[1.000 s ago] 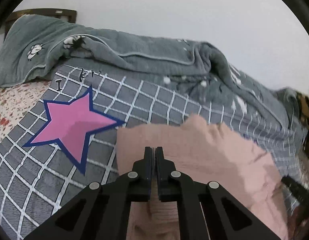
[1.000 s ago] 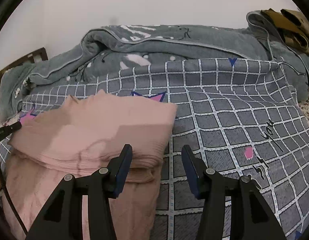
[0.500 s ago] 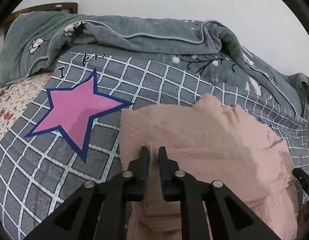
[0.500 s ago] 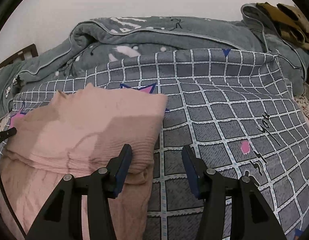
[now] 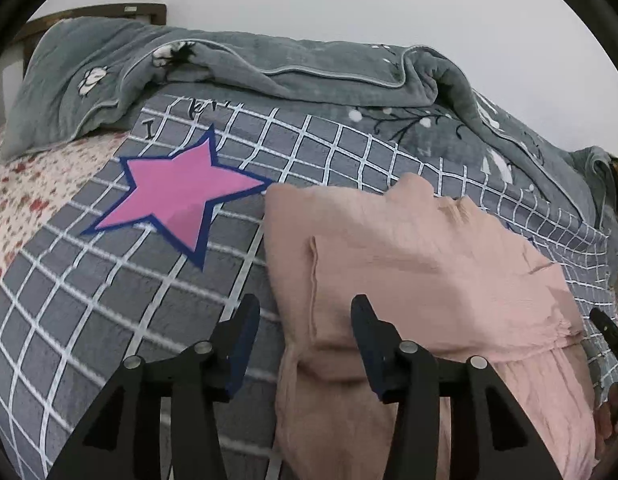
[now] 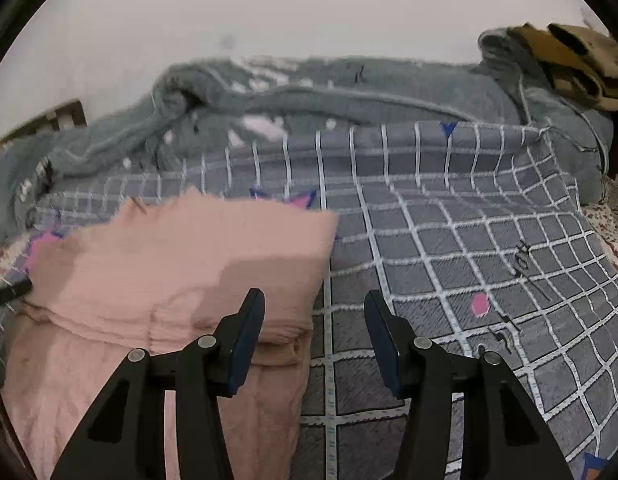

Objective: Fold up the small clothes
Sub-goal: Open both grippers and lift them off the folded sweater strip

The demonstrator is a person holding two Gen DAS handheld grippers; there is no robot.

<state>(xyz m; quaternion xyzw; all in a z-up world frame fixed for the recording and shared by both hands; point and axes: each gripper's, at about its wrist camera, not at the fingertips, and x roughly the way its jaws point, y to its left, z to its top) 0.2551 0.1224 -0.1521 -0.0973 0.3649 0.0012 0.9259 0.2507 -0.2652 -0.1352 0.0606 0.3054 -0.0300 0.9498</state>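
A pink knitted garment (image 5: 409,264) lies folded over itself on a grey checked bedspread (image 5: 109,288). It also shows in the right wrist view (image 6: 181,264). My left gripper (image 5: 305,320) is open and empty, its jaws straddling the garment's left folded edge. My right gripper (image 6: 315,312) is open and empty, over the garment's right edge and the bedspread (image 6: 449,240). The tip of the other gripper shows at the right edge of the left wrist view (image 5: 609,332).
A grey-green fleece blanket (image 5: 249,64) is bunched along the far side of the bed against a white wall. A large pink star (image 5: 177,196) is printed on the bedspread. A floral sheet (image 5: 25,188) lies at the left. Brown clothing (image 6: 569,60) sits at far right.
My left gripper was shut on the pink garment, then opened and let the fabric drop flat. Both grippers pulled back slightly; the right stayed open.
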